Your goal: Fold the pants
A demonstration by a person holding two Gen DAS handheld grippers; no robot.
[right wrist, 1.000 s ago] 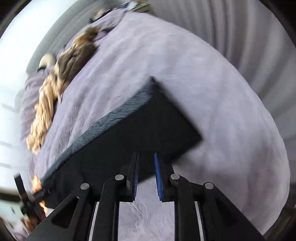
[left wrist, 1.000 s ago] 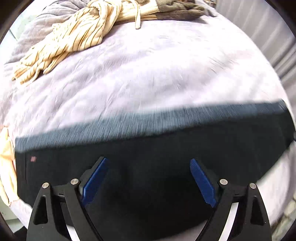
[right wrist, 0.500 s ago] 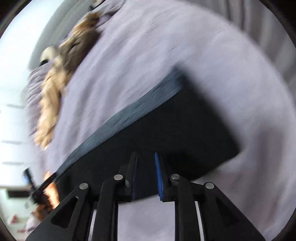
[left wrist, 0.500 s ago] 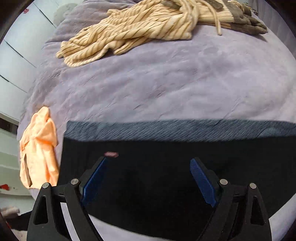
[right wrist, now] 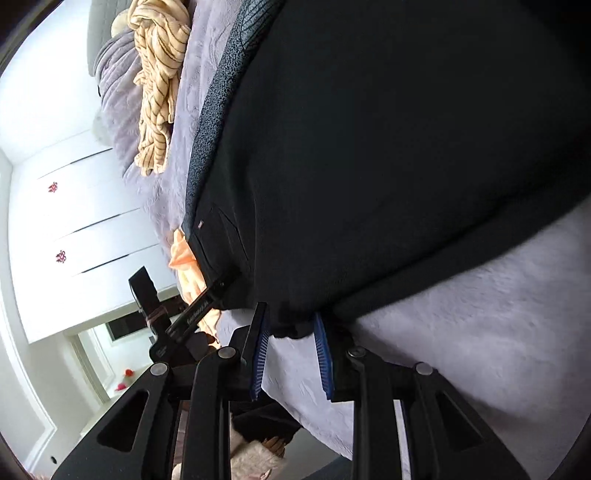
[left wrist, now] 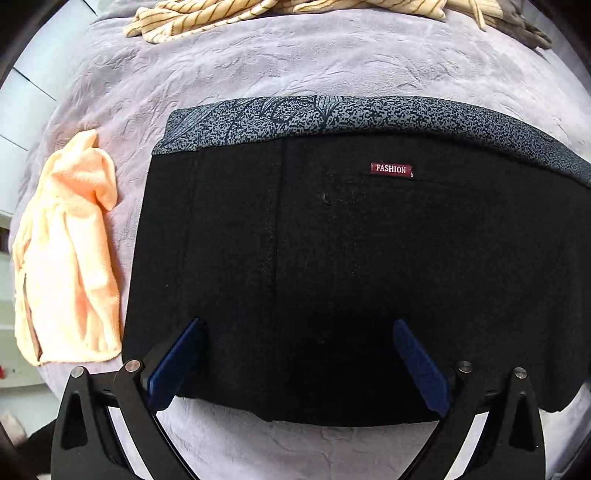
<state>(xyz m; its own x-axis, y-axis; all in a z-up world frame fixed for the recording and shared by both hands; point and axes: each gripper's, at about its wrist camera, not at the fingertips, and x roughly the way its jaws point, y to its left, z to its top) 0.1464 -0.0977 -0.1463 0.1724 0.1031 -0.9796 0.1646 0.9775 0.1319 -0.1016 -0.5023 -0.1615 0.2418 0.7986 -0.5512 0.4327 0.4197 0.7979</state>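
Black pants (left wrist: 332,277) lie folded flat on a lilac bedspread (left wrist: 295,74). A grey speckled band runs along their far edge and a red "FASHION" label (left wrist: 390,169) shows. My left gripper (left wrist: 295,350) hovers over the near edge at the pants' left end. Its jaws are opening wide and grip nothing. In the right wrist view the pants (right wrist: 369,147) fill the upper frame. My right gripper (right wrist: 290,314) sits low at their near hem, its narrow jaws opening. A bit of black hem lies between the tips, and the pads do not press it.
An orange towel (left wrist: 66,266) lies left of the pants. A cream striped garment (left wrist: 221,18) and a brown one (left wrist: 524,29) lie at the far side of the bed. White cupboard doors (right wrist: 74,221) stand beyond the bed's end. Floor and a fluffy slipper (right wrist: 251,458) lie below.
The left gripper has slid left along the pants to their end, and its jaws have spread wider. The right gripper has dropped and tilted towards the near hem, and its gap has grown slightly.
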